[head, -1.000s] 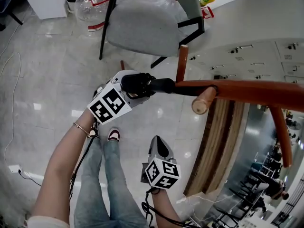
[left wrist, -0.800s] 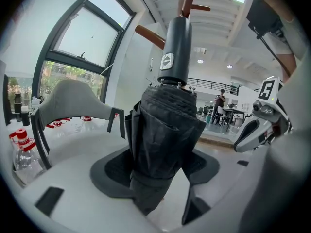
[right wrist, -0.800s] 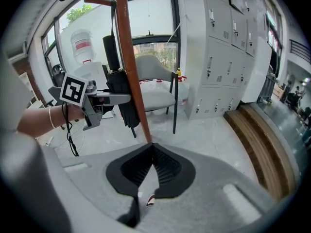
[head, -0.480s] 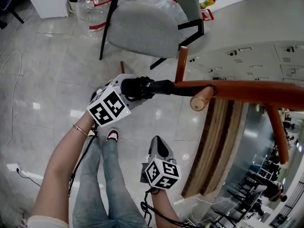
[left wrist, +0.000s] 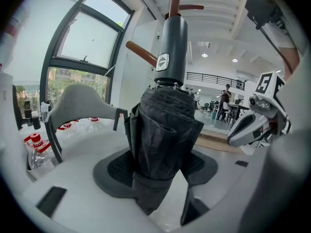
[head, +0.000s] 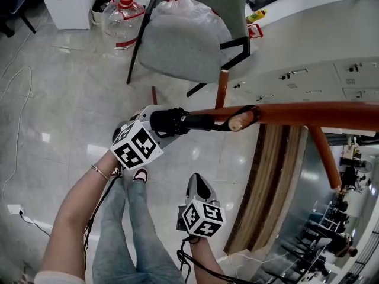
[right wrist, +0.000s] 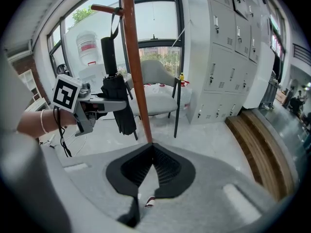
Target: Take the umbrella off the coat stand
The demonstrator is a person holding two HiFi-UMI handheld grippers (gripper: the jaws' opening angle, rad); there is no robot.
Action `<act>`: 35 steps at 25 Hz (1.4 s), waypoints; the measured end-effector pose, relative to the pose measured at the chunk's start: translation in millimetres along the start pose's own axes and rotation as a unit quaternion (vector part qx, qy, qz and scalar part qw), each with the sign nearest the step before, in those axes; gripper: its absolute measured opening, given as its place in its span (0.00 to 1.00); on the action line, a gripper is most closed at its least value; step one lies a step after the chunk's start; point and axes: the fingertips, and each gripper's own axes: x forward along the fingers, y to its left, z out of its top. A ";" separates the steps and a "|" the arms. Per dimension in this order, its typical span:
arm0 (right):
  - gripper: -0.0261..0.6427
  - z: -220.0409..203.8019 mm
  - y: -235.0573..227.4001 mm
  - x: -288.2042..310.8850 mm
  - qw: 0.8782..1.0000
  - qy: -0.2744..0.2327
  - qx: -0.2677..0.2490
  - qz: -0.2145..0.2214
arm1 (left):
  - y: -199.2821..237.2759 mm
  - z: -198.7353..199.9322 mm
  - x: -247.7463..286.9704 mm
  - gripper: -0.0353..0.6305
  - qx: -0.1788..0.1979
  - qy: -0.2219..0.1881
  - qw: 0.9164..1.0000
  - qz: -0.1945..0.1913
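A folded black umbrella hangs by its strap loop near the tip of a wooden peg on the red-brown coat stand. My left gripper is shut on the umbrella's folded canopy, both pads pressing its fabric. Above them the grey handle rises toward the peg. From the right gripper view, the umbrella hangs beside the stand's pole, strap over a peg. My right gripper is lower and nearer me, shut and empty.
A grey chair and a big water bottle stand beyond the stand. White lockers and a wooden step lie to the right. The person's legs and shoe are under the left gripper; a cable trails at left.
The left gripper and umbrella have shifted slightly, and the strap loop now sits closer to the peg's tip. The right gripper has stayed put.
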 end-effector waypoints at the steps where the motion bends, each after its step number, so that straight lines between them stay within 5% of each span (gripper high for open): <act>1: 0.05 3.2 0.8 -1.6 1.000 -0.002 -0.001 0.001 | 0.5 4.0 -2.9 0.44 -0.004 -0.003 1.000 0.003; 23: 0.05 74.0 34.6 -75.8 0.997 -0.077 -0.015 0.023 | -38.2 67.2 -92.0 0.43 -0.004 0.003 1.000 0.031; 35: 0.05 107.4 33.1 -107.5 0.994 -0.107 -0.001 0.028 | -53.7 69.6 -112.3 0.43 -0.063 0.017 0.997 0.043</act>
